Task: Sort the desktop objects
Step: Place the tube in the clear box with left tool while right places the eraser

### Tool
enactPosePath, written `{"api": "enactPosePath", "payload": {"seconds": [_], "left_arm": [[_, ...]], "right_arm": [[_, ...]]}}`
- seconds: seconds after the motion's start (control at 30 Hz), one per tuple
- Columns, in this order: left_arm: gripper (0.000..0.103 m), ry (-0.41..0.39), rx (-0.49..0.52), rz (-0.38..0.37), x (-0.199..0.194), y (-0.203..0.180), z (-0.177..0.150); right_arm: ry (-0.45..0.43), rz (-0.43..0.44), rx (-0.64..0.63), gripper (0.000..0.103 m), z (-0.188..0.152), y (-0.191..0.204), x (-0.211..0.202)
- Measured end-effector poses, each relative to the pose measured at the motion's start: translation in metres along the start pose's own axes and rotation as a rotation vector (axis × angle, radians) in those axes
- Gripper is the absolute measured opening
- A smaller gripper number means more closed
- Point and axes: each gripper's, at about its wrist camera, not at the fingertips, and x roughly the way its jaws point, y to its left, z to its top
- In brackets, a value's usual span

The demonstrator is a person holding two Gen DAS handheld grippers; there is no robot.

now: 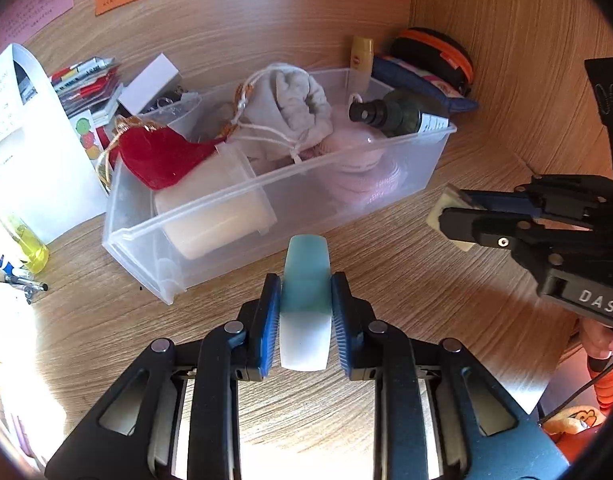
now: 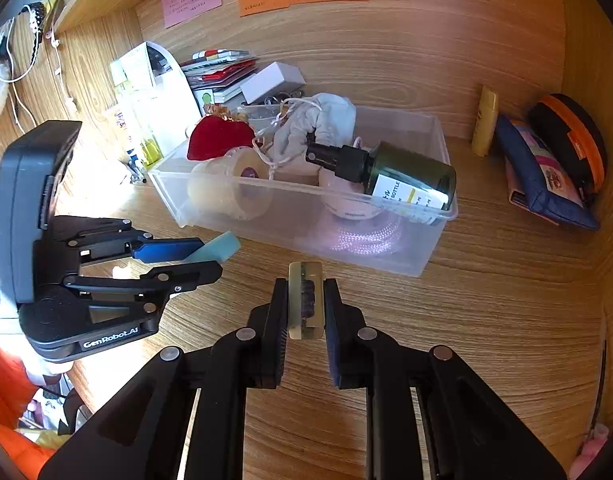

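Left claw (image 1: 305, 312) angled down, clamped on teal-and-white block (image 1: 306, 276); right claw (image 2: 305, 304) likewise, gripping cream block (image 2: 305, 300).

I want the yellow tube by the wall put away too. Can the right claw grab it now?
Probably not yet. The right claw is already shut on a small cream block, so its fingers are full. The yellow tube stands behind the clear bin, with open desk to the right for reaching round.
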Motion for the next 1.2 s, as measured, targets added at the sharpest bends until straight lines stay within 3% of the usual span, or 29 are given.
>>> {"api": "enactPosePath", "payload": {"seconds": [0.4,0.63,1.2], "left_arm": [[0.025,-0.139,-0.071,0.020,-0.044,0.034,0.024],[0.025,-0.147,-0.117,0.047,-0.036,0.061,0.037],[0.025,-0.095,-0.162,0.018,0.009,0.092,0.057]], "right_arm": [[-0.057,0.014,-0.005,0.015,0.041,0.012,0.004],[-0.051,0.006,-0.039,0.015,0.062,0.016,0.017],[0.007,0.038,-0.071,0.015,0.084,0.022,0.063]]}}
